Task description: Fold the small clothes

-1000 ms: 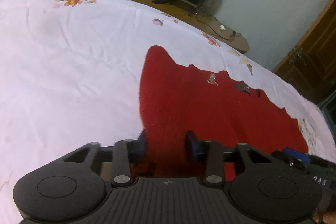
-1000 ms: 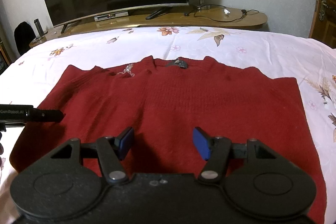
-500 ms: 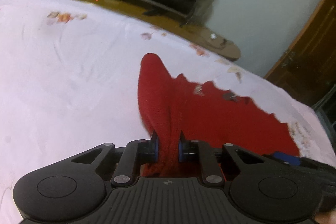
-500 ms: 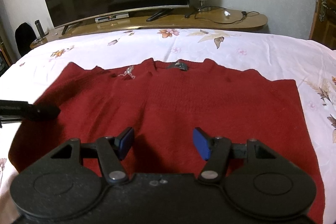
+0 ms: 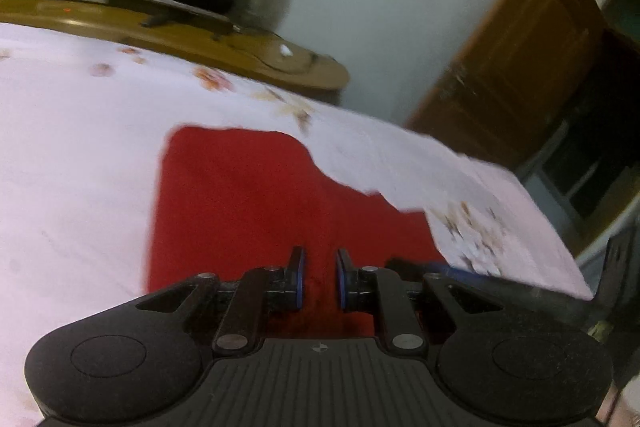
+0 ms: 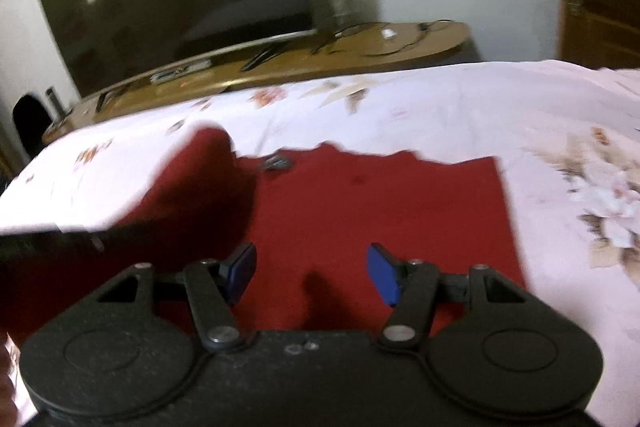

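Sweater [image 6: 380, 211]: left edge lifted and carried inward.
Left gripper [image 5: 319, 277] had clamped that edge, toward 3 o'clock; right gripper [image 6: 311, 273] stood apart, empty.

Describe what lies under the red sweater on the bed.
Around the red sweater only the white floral bedsheet shows, so the sweater rests on it. Anything directly beneath the sweater is covered.

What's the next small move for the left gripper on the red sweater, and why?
Probably carry the pinched fabric further across and lay it on the body. The left gripper is shut on a fold of the red sweater, and the right wrist view shows that side lifted and draped over the middle, not yet flat. The right gripper is open above the sweater, holding nothing.
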